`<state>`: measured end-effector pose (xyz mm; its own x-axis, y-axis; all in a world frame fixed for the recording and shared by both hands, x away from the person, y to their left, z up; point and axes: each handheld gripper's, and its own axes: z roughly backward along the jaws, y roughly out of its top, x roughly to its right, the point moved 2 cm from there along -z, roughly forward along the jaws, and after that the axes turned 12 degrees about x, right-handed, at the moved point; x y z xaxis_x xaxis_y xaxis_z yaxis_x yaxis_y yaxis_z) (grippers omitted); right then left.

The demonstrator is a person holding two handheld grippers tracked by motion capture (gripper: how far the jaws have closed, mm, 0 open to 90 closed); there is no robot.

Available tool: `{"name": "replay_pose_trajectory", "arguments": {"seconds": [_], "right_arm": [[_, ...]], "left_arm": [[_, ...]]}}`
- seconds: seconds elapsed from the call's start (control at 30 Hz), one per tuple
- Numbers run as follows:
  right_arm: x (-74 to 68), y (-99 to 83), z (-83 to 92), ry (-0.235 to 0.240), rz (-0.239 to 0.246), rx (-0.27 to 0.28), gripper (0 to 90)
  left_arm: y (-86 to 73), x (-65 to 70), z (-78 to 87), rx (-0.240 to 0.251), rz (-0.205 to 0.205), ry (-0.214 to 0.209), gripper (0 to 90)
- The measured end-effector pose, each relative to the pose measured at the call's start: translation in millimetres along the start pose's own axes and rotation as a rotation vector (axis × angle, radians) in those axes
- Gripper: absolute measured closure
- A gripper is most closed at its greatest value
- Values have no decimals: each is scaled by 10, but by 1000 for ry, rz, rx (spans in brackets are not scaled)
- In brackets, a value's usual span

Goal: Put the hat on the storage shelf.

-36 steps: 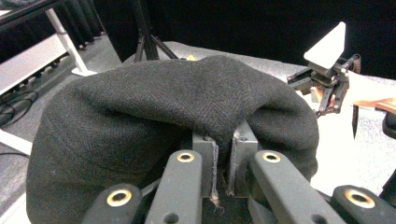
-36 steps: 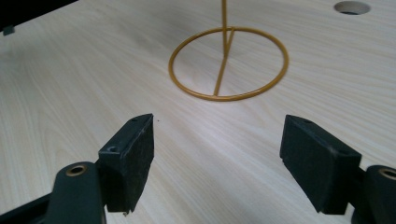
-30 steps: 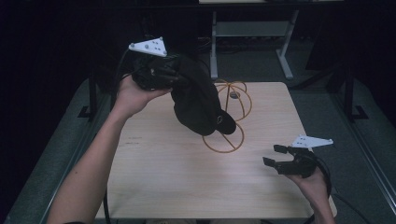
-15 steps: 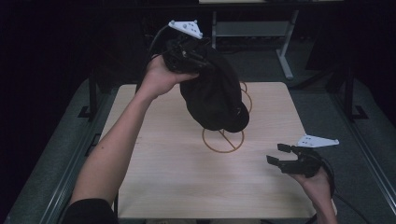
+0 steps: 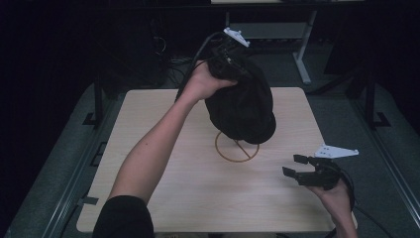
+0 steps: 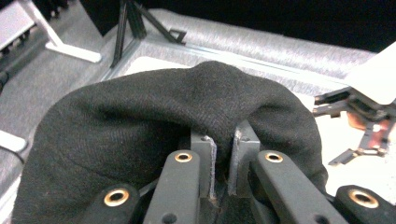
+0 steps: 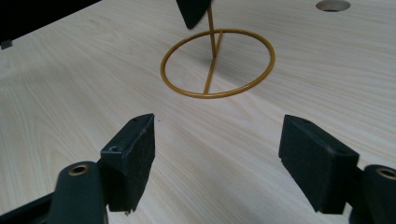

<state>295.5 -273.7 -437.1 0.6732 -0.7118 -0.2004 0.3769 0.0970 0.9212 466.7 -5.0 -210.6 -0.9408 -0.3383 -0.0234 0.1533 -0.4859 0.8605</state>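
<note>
High view: left tongs [image 5: 229, 67] held up over the far middle of the light wood surface [image 5: 163, 198], clamped on the top of a black knit hat [image 5: 242, 106]. Hat hangs from the tongs directly above a gold wire stand [image 5: 236, 147]; hat's lower edge hides the stand's upper part, only the ring base and a bit of the stem show. Cannot tell if the hat touches the stand. Left hand [image 5: 202, 82] wraps the tongs body, grey plate on top, cable trailing off behind.

Left gripper view: jaws nearly together with a fold of hat fabric [image 6: 154, 116] pinched between the two pads [image 6: 204, 161]; fabric bulges up over and around them. Right tongs seen farther off at the right edge, past the hat.

Right tongs [image 5: 296, 167] sit low over the surface, near side and right of the stand, well apart from it, held by the right hand [image 5: 337, 196]. Jaws spread wide, nothing between them.

Right gripper view: both pads [image 7: 133, 156] wide apart, bare wood between; stand's ring base [image 7: 217, 63] with cross bar and upright stem ahead of them, a dark tip of the hat [image 7: 192, 11] hanging beside the stem at top. Round hole [image 7: 332, 4] in the surface beyond the stand, top right.
</note>
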Motion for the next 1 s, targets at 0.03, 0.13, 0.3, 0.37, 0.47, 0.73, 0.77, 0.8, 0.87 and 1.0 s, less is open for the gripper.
{"name": "replay_pose_trajectory", "arguments": {"seconds": [0.03,0.13,0.3,0.37,0.47,0.73,0.77,0.8,0.87,1.0], "right_arm": [[-1,-2,0,-2,2,1,267],[0,-1,0,-1,3,8,267],[9,-23,9,-6,0,0,267],[20,-21,19,-8,-5,5,264],[31,-21,28,-13,-14,9,259],[45,-48,39,-24,-32,12,238],[30,-48,38,-29,-29,11,233],[30,-48,38,-29,-29,11,233],[13,-51,21,-24,-31,9,223],[-1,-50,12,-21,-28,6,222]], "left_arm": [[-2,-4,-54,-5,19,5,782],[3,-27,-126,8,57,6,687],[-11,-22,-253,-29,31,26,643],[-19,-33,-270,-24,39,34,622],[-26,-49,-266,-33,36,36,599],[-19,-97,-203,-2,70,39,549],[-20,-85,-186,-16,65,41,538],[-20,-85,-186,-16,65,41,528],[-19,-57,-166,-23,51,47,514],[-14,-46,-109,-10,53,53,502]]}}
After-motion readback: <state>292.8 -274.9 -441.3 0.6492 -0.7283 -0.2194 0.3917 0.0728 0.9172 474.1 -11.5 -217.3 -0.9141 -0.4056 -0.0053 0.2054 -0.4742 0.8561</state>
